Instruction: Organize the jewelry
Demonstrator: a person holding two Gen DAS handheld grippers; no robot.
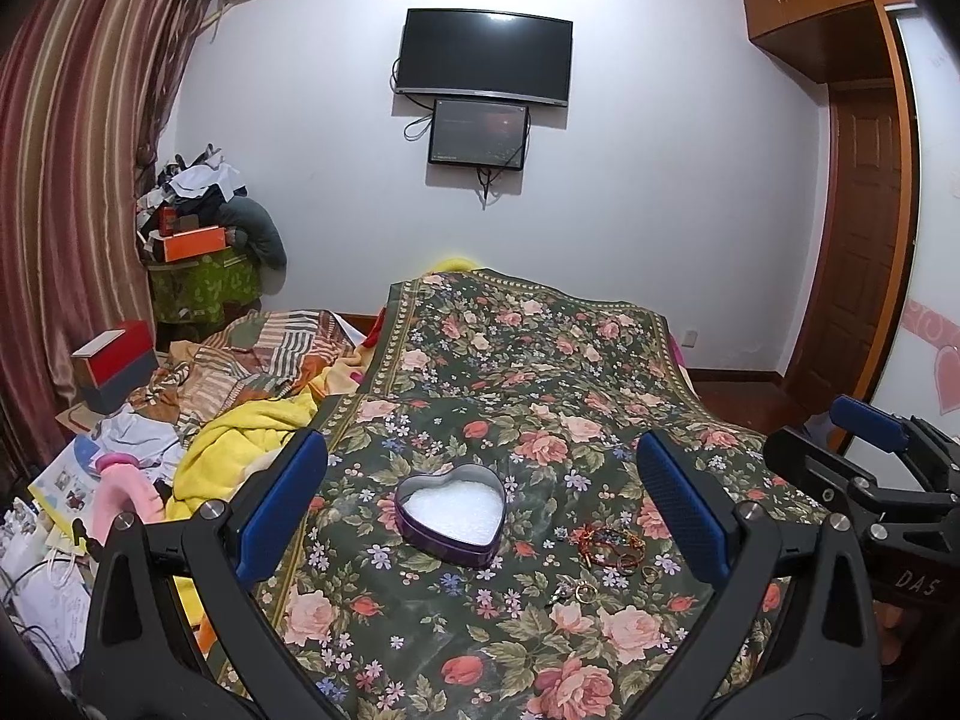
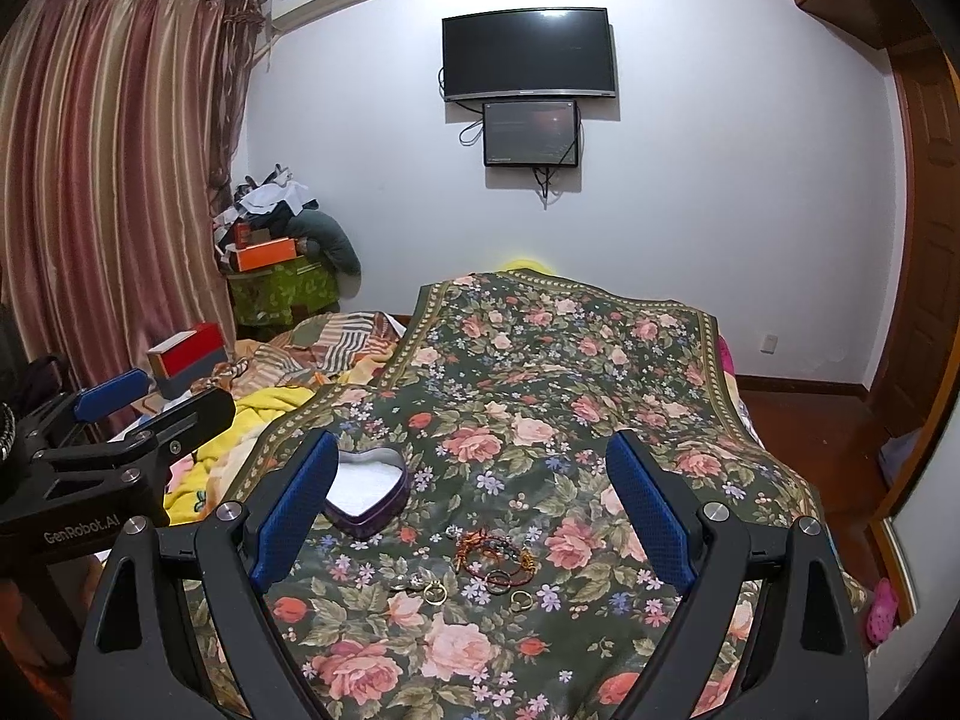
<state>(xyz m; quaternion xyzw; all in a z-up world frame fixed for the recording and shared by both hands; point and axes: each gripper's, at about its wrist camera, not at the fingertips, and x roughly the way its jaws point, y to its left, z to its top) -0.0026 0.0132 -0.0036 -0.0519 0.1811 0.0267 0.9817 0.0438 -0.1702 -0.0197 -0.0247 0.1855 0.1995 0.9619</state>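
Note:
A purple heart-shaped tin (image 1: 450, 513) (image 2: 367, 495) with a white lining sits open on the floral cloth (image 1: 528, 360) (image 2: 540, 360). To its right lies a small heap of jewelry: braided red and gold bracelets (image 1: 609, 543) (image 2: 495, 549) and a few rings (image 1: 585, 591) (image 2: 433, 593). My left gripper (image 1: 480, 504) hovers open above the tin, nothing between its fingers. My right gripper (image 2: 474, 516) hovers open above the jewelry, also holding nothing. Each gripper shows at the edge of the other's view.
Rumpled yellow and striped bedding (image 1: 240, 396) and papers (image 1: 66, 480) lie left of the cloth. A red and grey box (image 1: 114, 366) and a pile of clothes on a green stand (image 1: 204, 252) sit by the curtain. A wooden door (image 1: 864, 240) stands at right.

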